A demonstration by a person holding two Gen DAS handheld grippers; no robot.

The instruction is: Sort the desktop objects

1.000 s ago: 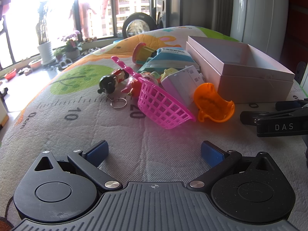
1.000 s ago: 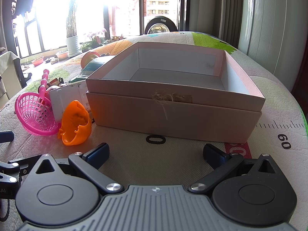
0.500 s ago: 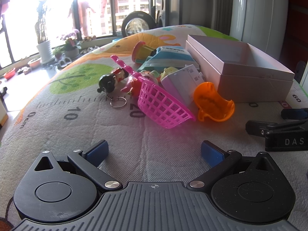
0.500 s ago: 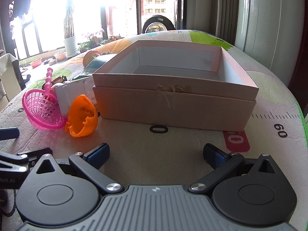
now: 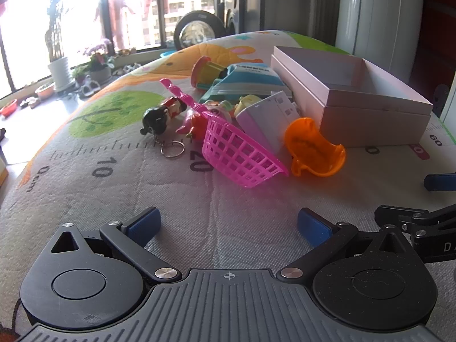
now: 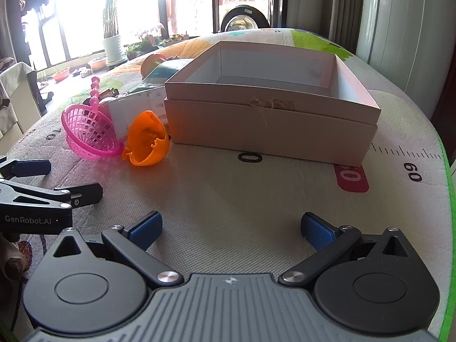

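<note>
Blue-padded fingers of the left gripper (image 5: 228, 223) stood wide apart in the left wrist view, holding nothing, above the printed play mat (image 5: 119, 188). Beyond them the toys lay heaped: a pink basket (image 5: 242, 154) tipped on its side, an orange cup (image 5: 315, 149) just right of it, a white card box (image 5: 265, 118) behind, a doll keychain (image 5: 164, 114) to the far left, and a teal pouch (image 5: 245, 81) farther back. A pale open box (image 5: 350, 97) sat at the far right, with the orange cup close to its near corner. In the right wrist view, the right gripper (image 6: 230, 229) likewise had its fingers spread and empty, facing the open box (image 6: 270, 122) straight ahead on the mat (image 6: 256, 199). At the near left, the left gripper (image 6: 42, 182) showed, with the basket (image 6: 88, 131) and cup (image 6: 146, 141) beyond it.
</note>
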